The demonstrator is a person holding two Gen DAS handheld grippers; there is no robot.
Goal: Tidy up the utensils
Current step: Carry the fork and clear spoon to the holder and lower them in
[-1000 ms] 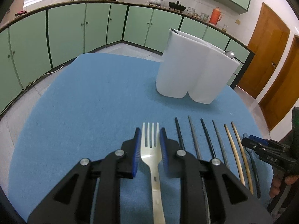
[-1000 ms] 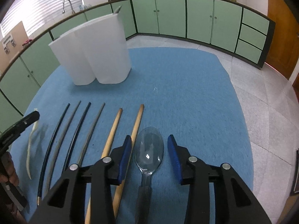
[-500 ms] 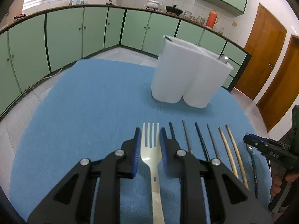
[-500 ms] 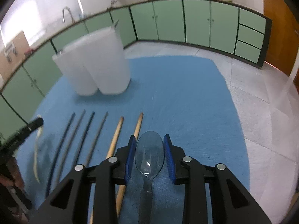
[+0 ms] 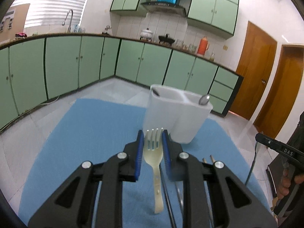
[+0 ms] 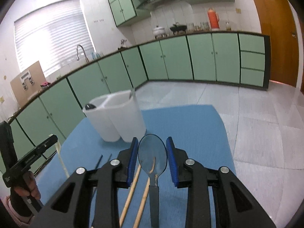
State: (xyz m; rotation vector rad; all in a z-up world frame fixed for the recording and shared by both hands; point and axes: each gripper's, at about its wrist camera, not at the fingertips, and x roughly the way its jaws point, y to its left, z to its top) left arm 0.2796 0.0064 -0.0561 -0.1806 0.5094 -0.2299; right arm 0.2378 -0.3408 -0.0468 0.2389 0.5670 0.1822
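The left gripper [image 5: 153,139] is closed on a pale plastic fork [image 5: 153,152]. The fork's head sits between the two blue pads and its prongs poke out past the tips. Its handle hangs down, off the blue mat [image 5: 91,133]. The right gripper [image 6: 152,148] is closed on a see-through spoon [image 6: 152,156] with a dark handle. The spoon's bowl fills the space between the pads and is lifted off the mat.

The mat has lots of bare room on the left and in front of the holder. Its far edge meets the grey floor.

The white holder [image 5: 176,117] stands on the mat just past the fork. It has two cups. A metal spoon [image 5: 204,99] sticks up from the right one and a dark tip [image 5: 156,92] from the left one.

Two wooden chopsticks [image 6: 136,191] lie on the mat under the right gripper, with dark chopsticks [image 6: 99,160] to their left
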